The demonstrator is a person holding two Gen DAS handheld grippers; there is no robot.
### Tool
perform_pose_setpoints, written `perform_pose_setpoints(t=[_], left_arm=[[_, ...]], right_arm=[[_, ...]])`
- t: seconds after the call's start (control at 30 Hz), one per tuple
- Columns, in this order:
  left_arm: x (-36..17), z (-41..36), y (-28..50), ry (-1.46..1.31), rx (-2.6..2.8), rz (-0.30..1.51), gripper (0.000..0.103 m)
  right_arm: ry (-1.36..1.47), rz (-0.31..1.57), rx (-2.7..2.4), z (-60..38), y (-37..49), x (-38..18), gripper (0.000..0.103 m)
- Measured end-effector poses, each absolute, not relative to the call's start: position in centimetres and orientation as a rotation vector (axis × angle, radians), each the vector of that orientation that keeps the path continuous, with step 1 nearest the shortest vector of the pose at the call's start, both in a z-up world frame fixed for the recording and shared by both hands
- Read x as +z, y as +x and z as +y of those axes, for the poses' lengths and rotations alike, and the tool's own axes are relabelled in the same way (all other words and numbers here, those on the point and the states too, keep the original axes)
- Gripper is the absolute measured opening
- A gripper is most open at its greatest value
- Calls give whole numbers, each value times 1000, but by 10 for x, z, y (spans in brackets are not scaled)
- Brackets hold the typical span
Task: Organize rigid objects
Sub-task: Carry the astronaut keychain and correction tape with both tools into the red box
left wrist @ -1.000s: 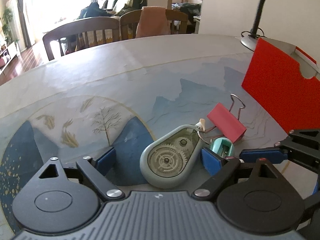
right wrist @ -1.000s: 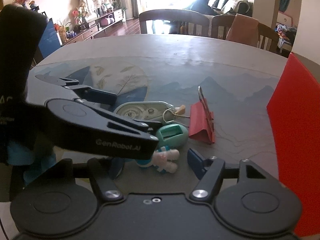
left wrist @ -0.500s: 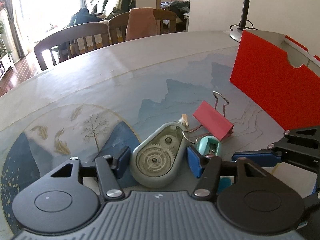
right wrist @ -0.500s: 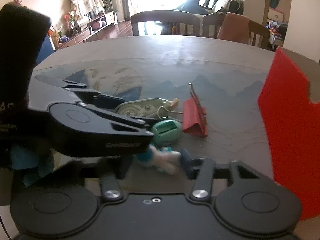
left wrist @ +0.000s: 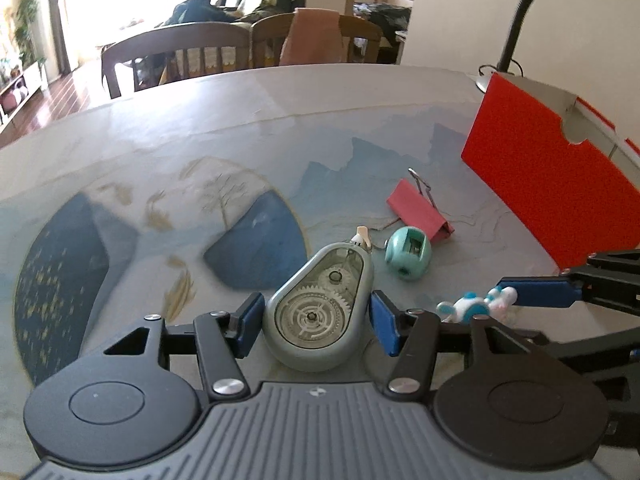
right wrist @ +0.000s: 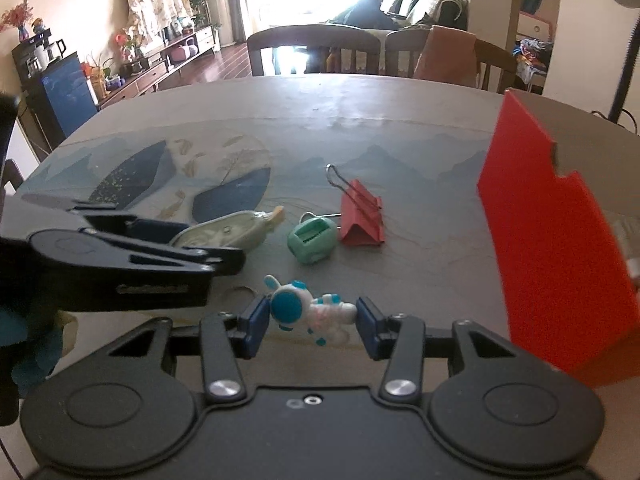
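Note:
My left gripper (left wrist: 316, 322) is shut on a grey-green correction tape dispenser (left wrist: 320, 304), lifted slightly off the table. In the right wrist view the same dispenser (right wrist: 228, 232) pokes out from the left gripper's black fingers (right wrist: 168, 256). My right gripper (right wrist: 312, 322) is shut on a small blue and white astronaut figure (right wrist: 312, 308), also seen at the right of the left wrist view as the astronaut figure (left wrist: 476, 304). A mint green pencil sharpener (right wrist: 314, 240) and a red binder clip (right wrist: 360, 220) lie on the table beyond both grippers.
A red open box (right wrist: 556, 240) stands on the table at the right, close to my right gripper. A desk lamp (left wrist: 520, 12) rises behind it. Chairs (right wrist: 316, 50) line the far edge of the patterned table mat (right wrist: 224, 176).
Both grippers closed on their objects, the left on the tape dispenser, the right on the astronaut. Both then pulled back and up from the sharpener and clip, which stayed on the table.

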State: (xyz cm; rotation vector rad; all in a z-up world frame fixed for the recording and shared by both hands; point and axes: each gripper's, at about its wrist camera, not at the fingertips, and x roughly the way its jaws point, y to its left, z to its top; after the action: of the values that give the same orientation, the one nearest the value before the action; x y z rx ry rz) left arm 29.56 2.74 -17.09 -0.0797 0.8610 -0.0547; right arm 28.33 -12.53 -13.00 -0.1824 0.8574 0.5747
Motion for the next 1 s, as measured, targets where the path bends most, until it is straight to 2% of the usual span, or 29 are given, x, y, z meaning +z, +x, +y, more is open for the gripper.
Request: perform_pose_setpoints(t=[0.6,1.0], left_arm=[[-110,36,222,-207,-55,798,56],[-60,23,188,-162,-107,727,56]], right_arm=[[-103,778,526,-159,225,-62,46],[-45,702,471,-185,200,-8,46]])
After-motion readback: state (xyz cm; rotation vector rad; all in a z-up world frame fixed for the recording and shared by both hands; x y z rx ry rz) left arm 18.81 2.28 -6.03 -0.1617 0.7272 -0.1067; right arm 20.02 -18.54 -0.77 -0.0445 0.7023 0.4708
